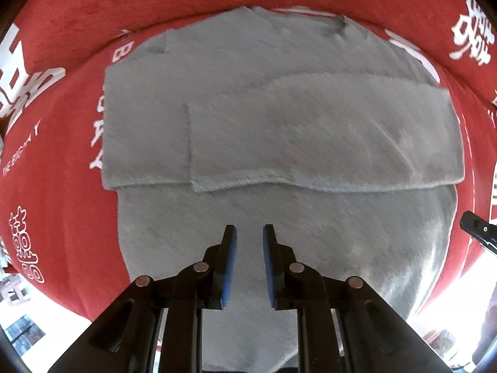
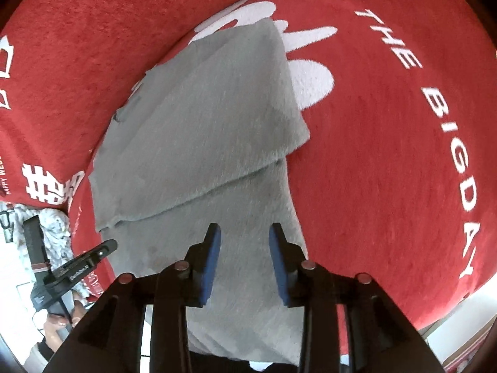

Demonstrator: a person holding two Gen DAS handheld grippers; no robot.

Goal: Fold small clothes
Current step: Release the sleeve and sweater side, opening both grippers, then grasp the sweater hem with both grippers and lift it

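Observation:
A grey fleece top (image 1: pixel 279 62) lies flat on a red cloth (image 1: pixel 62 192), with its neck at the far side. One sleeve (image 1: pixel 326 133) is folded across the chest and its cuff ends left of centre. My left gripper (image 1: pixel 250 233) hangs above the top's lower half, its blue pads a little apart with nothing between them. In the right wrist view the same grey top (image 2: pixel 202 118) runs away from me. Over its near end my right gripper (image 2: pixel 245 231) stands open and holds nothing.
The red cloth (image 2: pixel 388 155) bears white lettering and ends at a bright edge at the bottom right. A hand (image 2: pixel 59 326) holds the other gripper's black frame at the left. A pale fluffy item (image 2: pixel 52 220) lies beyond that edge.

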